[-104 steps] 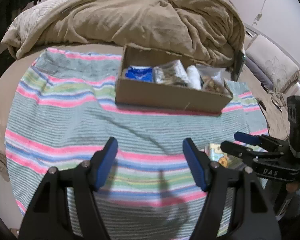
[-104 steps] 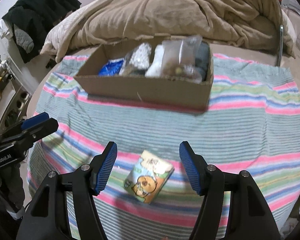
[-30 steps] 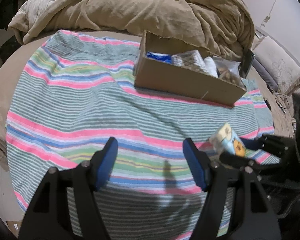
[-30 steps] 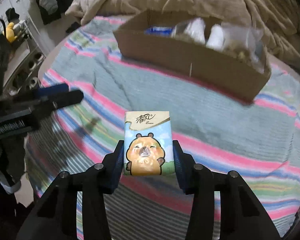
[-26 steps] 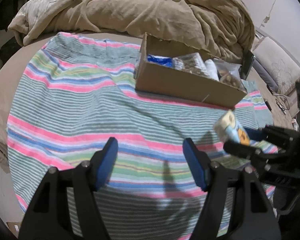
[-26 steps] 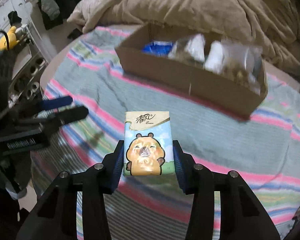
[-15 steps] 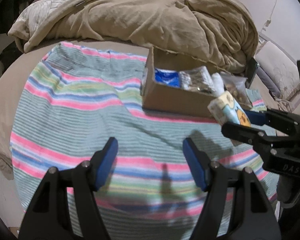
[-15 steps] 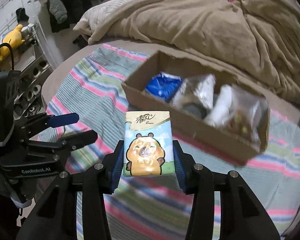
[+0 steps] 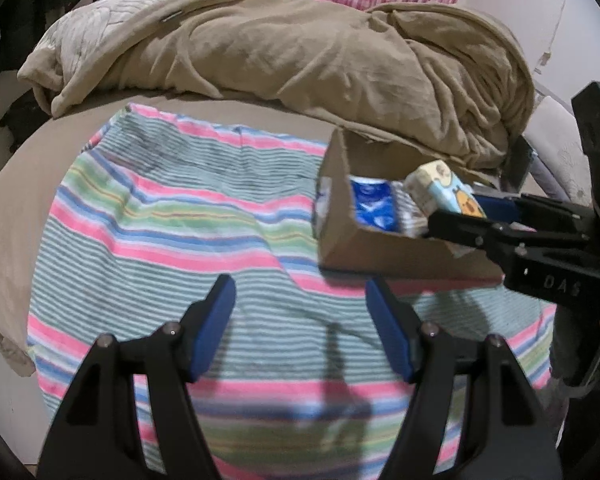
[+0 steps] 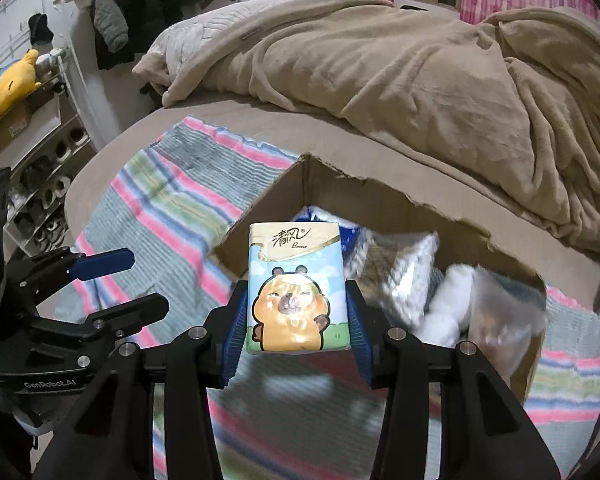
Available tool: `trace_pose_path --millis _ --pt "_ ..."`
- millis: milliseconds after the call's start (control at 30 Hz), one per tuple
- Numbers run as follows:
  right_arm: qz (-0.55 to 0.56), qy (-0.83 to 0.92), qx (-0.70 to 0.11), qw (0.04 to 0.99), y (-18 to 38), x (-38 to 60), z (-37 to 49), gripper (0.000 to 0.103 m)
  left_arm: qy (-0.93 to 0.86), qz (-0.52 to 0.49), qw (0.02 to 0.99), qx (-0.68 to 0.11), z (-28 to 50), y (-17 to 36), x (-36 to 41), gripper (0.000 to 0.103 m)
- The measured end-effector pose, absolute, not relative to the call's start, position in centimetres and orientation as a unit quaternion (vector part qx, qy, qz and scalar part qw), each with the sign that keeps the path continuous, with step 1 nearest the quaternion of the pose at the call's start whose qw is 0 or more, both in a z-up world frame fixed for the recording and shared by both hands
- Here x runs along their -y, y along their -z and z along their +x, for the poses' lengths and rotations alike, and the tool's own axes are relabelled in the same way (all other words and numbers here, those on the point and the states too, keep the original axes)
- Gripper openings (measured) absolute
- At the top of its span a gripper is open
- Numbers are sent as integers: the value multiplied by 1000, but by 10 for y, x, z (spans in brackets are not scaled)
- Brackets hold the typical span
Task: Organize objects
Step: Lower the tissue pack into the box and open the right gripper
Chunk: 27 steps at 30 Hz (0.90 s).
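Note:
My right gripper (image 10: 296,316) is shut on a tissue pack (image 10: 296,288) printed with a cartoon bear, held upright in the air over the near left part of an open cardboard box (image 10: 400,208). The box holds a blue packet (image 9: 370,202), a silvery bag (image 10: 412,272), a white roll (image 10: 452,304) and a clear bag (image 10: 504,312). In the left wrist view the pack (image 9: 444,192) and the right gripper (image 9: 460,212) are above the box (image 9: 360,244). My left gripper (image 9: 300,328) is open and empty over the striped cloth (image 9: 160,220).
A crumpled tan blanket (image 9: 300,48) lies behind the box. The bed's edge (image 10: 96,160) curves at the left, with a shoe rack (image 10: 40,168) and a yellow plush toy (image 10: 12,80) beyond. Dark clothes (image 10: 140,0) hang on the wall.
My right gripper has picked up the tissue pack from the cloth and carried it forward and up, until it is over the box. My left gripper stayed open, drifting slightly.

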State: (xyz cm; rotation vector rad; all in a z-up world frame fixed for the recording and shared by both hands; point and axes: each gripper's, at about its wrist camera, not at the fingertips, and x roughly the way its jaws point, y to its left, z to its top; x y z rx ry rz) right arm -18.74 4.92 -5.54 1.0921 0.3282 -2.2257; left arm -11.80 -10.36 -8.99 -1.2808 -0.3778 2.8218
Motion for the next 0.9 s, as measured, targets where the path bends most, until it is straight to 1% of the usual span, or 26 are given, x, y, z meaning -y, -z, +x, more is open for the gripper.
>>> trace_pose_path --millis 100,267,467,533,700,900 --pt "416 844 -122 315 60 -42 -199 48 -903 -412 7 121 -127 95 110 69" --pt "424 846 -94 309 72 -32 -218 48 -903 -411 3 126 -140 100 118 69" --pt "440 837 -89 314 88 -20 -225 48 -901 -414 4 131 -144 105 121 69" --pt "443 835 -88 313 91 -19 -223 52 -901 -415 3 131 -144 106 120 69" --pt "441 838 -80 312 86 -25 -219 56 -902 -411 3 130 -141 103 118 69" --pt "432 844 -78 308 74 -37 -204 56 -907 -403 6 123 -126 89 109 69"
